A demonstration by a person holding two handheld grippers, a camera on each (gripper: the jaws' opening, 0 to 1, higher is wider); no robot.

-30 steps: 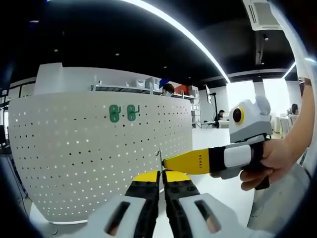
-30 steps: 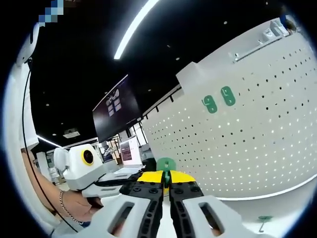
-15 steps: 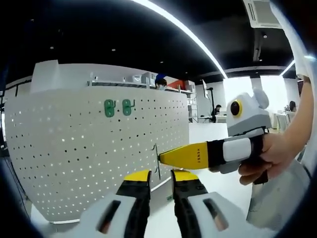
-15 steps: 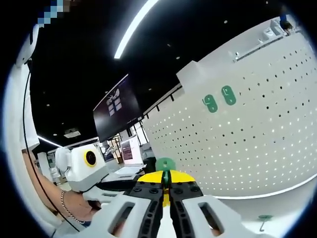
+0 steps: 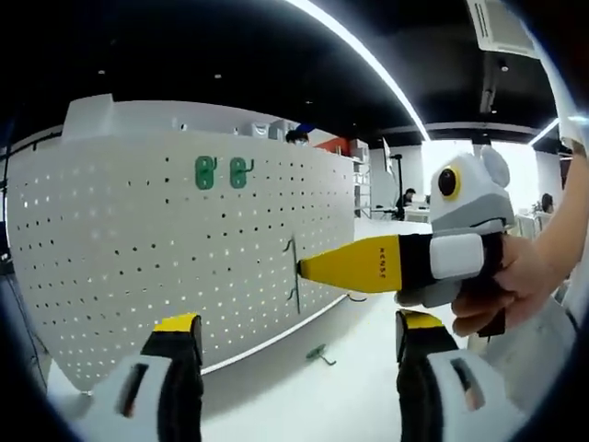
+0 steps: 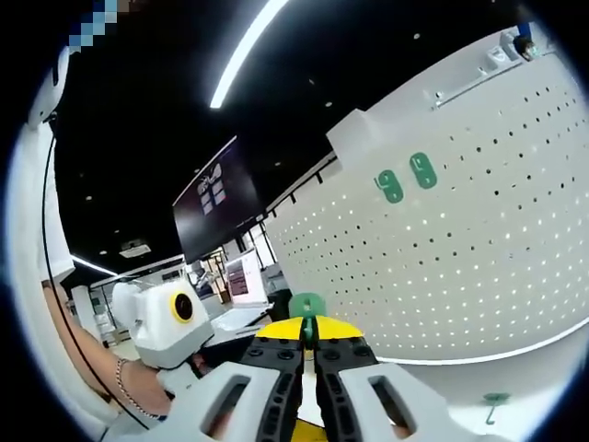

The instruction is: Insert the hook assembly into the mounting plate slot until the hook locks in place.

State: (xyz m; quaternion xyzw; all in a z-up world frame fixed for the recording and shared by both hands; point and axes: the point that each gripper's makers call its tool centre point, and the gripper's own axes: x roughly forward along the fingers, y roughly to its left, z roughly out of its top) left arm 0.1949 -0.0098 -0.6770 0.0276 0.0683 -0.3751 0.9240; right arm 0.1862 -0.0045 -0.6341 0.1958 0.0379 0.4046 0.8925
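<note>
- Pegboard mounting plate (image 5: 138, 249) stood upright on the white table (image 5: 359, 387), taking up the left and centre of the left gripper view. In the right gripper view it filled the right side.
- Two green hooks (image 5: 223, 171) were already seated high on the plate, side by side. They also showed in the right gripper view (image 6: 407, 178).
- Right gripper (image 6: 308, 345) was clamped narrow on the green hook assembly (image 6: 306, 306). Seen from the left gripper view, its yellow tips (image 5: 313, 269) met the plate face at mid-height, right where the hook's thin wire (image 5: 294, 273) sat against the holes.
- Left gripper (image 5: 296, 336): jaws were wide apart, holding nothing. A second ago they were pinched together under the hook, half a second ago partly parted. So the left side had let go and backed off, and the right gripper alone carried the part.
- Judgement: insertion was underway, and the left release suggests the hook was engaged enough to need no support. Lock not confirmed; I couldn't tell whether the wire was fully home.
- A spare green hook (image 5: 321, 353) lay loose on the table near the plate's foot, also visible low right in the right gripper view (image 6: 494, 402).
</note>
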